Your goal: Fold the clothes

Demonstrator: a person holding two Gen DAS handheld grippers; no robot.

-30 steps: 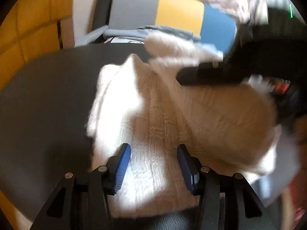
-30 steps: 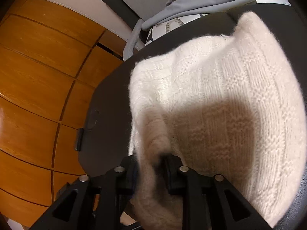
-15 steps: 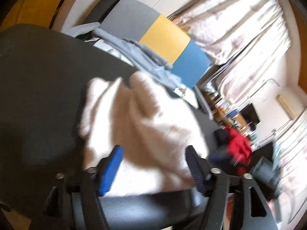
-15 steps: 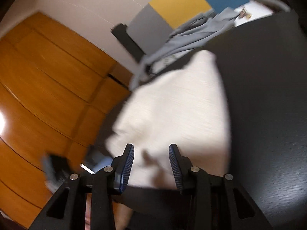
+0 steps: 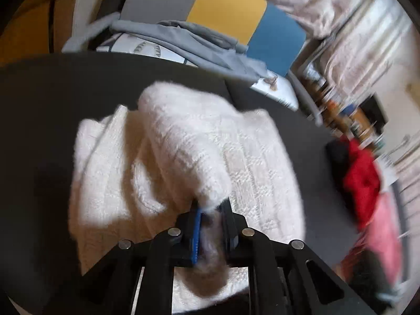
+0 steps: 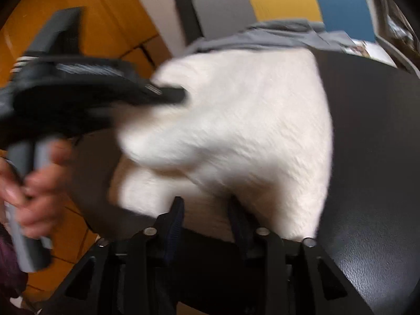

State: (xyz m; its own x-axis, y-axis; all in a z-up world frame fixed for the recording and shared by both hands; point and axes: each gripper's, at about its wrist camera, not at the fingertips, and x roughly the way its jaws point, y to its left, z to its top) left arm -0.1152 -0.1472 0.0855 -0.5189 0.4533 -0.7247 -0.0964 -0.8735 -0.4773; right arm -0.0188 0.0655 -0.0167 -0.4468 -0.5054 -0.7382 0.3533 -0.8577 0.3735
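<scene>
A white knitted sweater (image 5: 183, 162) lies bunched on a black table (image 5: 39, 92). My left gripper (image 5: 211, 207) is shut on a fold of the sweater and lifts it off the pile. In the right wrist view the same sweater (image 6: 249, 120) fills the middle, and the left gripper (image 6: 168, 95) reaches in from the left with a hand on its handle. My right gripper (image 6: 207, 210) is open at the near edge of the sweater, with cloth between the fingers; the view is blurred.
A chair (image 5: 228, 8) with grey, yellow and blue panels stands behind the table, with a grey garment (image 5: 183, 42) draped on it. Red and pink clothes (image 5: 365, 183) lie at the table's right. Wooden panels (image 6: 78, 5) line the left wall.
My left gripper has shut on a fold of the sweater and raised it. My right gripper has let go and stands open at the sweater's near edge.
</scene>
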